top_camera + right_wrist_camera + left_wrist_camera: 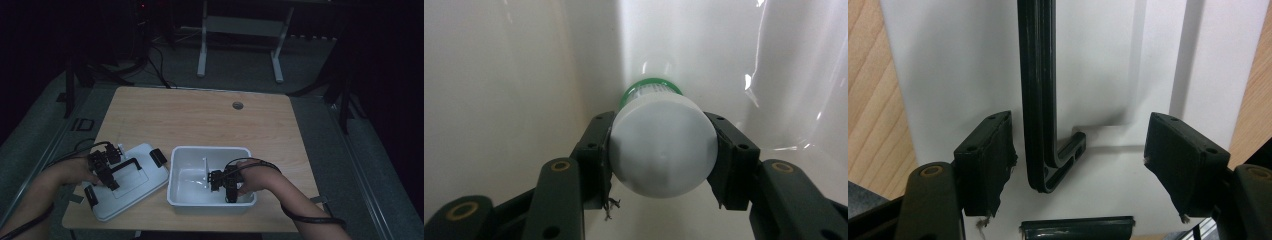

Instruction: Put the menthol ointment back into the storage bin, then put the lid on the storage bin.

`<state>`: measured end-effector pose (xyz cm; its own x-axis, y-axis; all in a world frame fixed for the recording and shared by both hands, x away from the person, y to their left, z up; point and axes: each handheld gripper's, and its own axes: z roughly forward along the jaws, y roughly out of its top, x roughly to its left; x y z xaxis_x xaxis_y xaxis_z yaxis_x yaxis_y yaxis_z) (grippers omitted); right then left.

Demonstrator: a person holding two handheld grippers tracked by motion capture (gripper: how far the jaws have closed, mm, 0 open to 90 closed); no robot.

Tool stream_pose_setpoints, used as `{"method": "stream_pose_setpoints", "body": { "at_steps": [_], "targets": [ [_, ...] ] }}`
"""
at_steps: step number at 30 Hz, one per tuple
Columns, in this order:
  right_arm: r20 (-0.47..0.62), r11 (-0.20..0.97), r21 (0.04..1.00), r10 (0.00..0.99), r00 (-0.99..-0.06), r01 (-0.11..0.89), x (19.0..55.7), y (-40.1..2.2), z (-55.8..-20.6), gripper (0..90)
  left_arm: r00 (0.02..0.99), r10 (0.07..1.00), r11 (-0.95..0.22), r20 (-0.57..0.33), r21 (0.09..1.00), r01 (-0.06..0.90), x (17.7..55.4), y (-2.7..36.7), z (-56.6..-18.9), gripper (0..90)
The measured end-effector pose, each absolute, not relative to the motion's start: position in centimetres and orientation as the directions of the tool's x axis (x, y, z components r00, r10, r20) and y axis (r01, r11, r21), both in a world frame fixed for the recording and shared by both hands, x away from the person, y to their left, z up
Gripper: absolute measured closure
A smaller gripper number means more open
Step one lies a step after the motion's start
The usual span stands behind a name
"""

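The right gripper (663,159) pinches a small bottle (663,150) by its white cap end, low inside the white bin (175,172); the bottle appears light, rigid and smooth, so grip across the cap. The left gripper (1079,160) stands spread over the lid (958,65), straddling its black handle (1038,90). The bottle's body and label stay hidden behind the cap.

No text, brand or number can be read anywhere; the green-banded label on the white-capped bottle (663,145), centre frame, carries print too blurred to read.
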<state>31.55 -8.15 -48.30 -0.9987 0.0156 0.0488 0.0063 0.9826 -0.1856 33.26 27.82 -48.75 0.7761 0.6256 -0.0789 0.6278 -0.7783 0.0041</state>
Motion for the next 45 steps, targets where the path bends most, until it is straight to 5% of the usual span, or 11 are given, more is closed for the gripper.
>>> {"method": "stream_pose_setpoints", "body": {
  "at_steps": [12, 25, 32, 45],
  "targets": [
    [0.035, 0.971, -0.240, 0.024, -0.999, 0.015, 31.7, -7.7, -48.8, 46.3, 0.774, 0.628, -0.776, -0.084, 0.011, 0.631, 33.2, 28.0, -48.6, 27.8],
    [0.065, 0.992, -0.115, 0.061, -0.996, 0.054, 32.0, -8.8, -46.0, 37.5, 0.777, 0.623, -0.779, -0.085, 0.021, 0.627, 33.3, 27.8, -48.4, 27.8],
    [0.087, 0.999, -0.008, 0.048, -0.995, 0.047, 32.2, -10.1, -43.4, 17.7, 0.773, 0.629, -0.775, -0.084, 0.016, 0.632, 33.4, 27.6, -48.4, 27.8],
    [-0.003, 0.997, 0.069, 0.047, -0.999, 0.047, 32.4, -12.7, -39.8, 17.7, 0.784, 0.617, -0.784, -0.069, 0.042, 0.620, 33.5, 27.6, -48.2, 27.8]
  ]
}}
